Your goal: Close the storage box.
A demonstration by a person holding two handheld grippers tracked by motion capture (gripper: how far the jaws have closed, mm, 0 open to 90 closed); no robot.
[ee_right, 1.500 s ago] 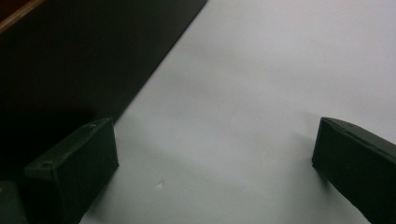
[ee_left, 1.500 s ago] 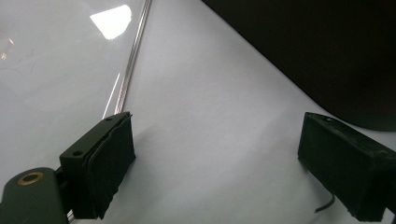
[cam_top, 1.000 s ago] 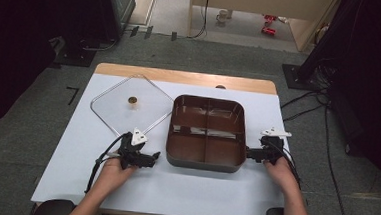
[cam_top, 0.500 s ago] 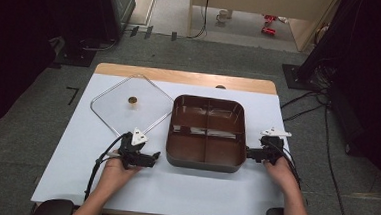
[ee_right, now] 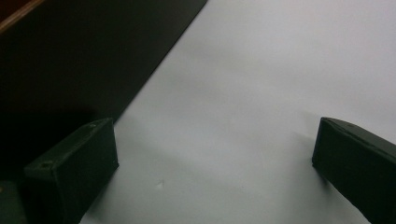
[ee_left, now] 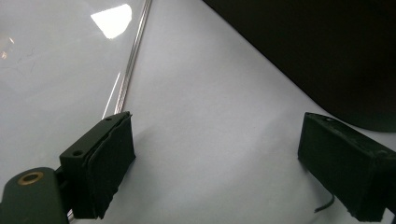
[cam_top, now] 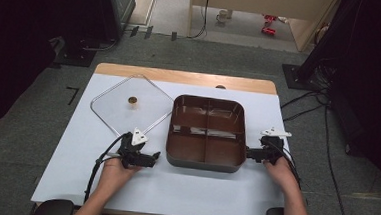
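Left tool (cam_top: pixel 156 157): jaws apart, unmoved at divided pot's (cam_top: pixel 206 133) 8 o'clock.
Right tool (cam_top: pixel 248 153): jaws apart, unmoved at 4 o'clock.
Glass lid (cam_top: pixel 131 105): unchanged, 10 o'clock.

Between the left gripper's (cam_top: pixel 154 159) wide-apart jaws lies bare white desk (ee_left: pixel 219 140), with the pan's (cam_top: pixel 205 161) dark wall just beyond one jaw and the glass lid's (cam_top: pixel 128 114) edge just beyond the other. The right gripper's (cam_top: pixel 250 153) jaws also stand wide apart over bare desk, the pan's wall just beside one of them and open desk past the other. The pan stands between the two grippers and blocks any straight pass from one to the other.
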